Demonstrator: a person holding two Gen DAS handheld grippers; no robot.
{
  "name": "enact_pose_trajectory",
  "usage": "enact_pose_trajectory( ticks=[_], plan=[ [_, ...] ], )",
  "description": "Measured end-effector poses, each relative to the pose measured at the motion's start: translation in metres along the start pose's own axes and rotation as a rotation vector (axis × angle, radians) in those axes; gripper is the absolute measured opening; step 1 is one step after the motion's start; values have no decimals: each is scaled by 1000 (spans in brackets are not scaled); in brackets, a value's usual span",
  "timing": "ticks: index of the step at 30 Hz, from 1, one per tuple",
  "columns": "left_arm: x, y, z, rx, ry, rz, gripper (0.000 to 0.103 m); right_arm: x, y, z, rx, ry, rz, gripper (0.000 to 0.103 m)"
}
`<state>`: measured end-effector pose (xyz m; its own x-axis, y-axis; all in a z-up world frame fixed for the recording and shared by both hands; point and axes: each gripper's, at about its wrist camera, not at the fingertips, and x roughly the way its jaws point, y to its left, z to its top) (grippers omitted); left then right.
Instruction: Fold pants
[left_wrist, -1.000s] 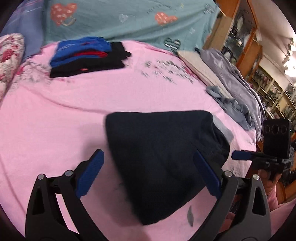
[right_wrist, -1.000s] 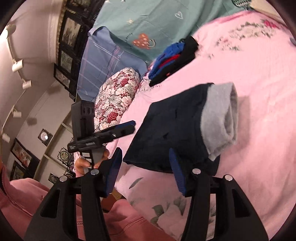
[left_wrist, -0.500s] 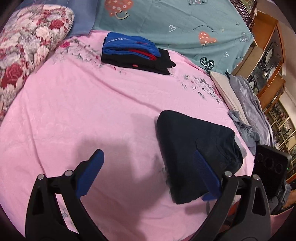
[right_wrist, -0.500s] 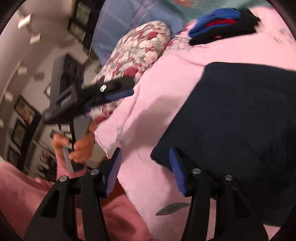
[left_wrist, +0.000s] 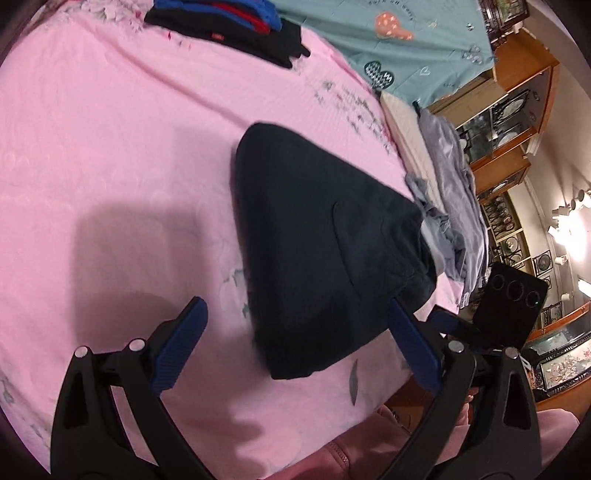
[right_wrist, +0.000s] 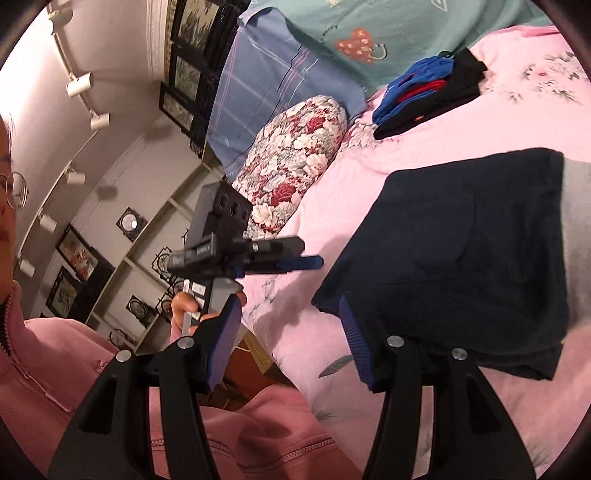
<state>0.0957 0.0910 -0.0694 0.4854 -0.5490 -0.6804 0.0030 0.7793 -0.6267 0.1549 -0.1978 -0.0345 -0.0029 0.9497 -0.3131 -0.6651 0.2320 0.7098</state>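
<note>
The folded dark navy pants (left_wrist: 325, 251) lie on the pink bedsheet (left_wrist: 110, 147) near the bed's front edge. A grey lining (right_wrist: 576, 240) shows at their far side. My left gripper (left_wrist: 295, 314) hangs open and wide just above the pants' near corner, pads not touching the cloth. My right gripper (right_wrist: 288, 306) is open too. Its right finger (right_wrist: 351, 332) sits beside the pants' (right_wrist: 461, 266) near-left corner, with only sheet between the jaws. The right wrist view also shows the left gripper (right_wrist: 295, 262), held in a hand (right_wrist: 184, 306).
A stack of folded blue, red and black clothes (left_wrist: 236, 22) lies at the head of the bed, next to a floral pillow (right_wrist: 295, 162). Crumpled grey garments (left_wrist: 450, 177) lie along the bed's right side. Wooden cabinets (left_wrist: 517, 92) stand beyond. The person's pink top (right_wrist: 258, 435) fills the foreground.
My left gripper has sunk and rolled, bringing the pants closer between its fingers. My right gripper has swung sideways along the pants' near edge. Both stay open; the pants stay flat.
</note>
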Motion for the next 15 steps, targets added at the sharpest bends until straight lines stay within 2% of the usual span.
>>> enact_pose_trajectory(
  ticks=[4,8,15],
  plan=[
    [8,-4,-3,-6,22,4,99,-6,-2,-4,-4,6,7,56],
    [13,-8,-4,-18,52,-41,99,-7,-3,-4,-9,9,19,56],
    [26,-19,4,11,77,-19,101,-24,-10,-5,-9,-23,20,56]
  ],
)
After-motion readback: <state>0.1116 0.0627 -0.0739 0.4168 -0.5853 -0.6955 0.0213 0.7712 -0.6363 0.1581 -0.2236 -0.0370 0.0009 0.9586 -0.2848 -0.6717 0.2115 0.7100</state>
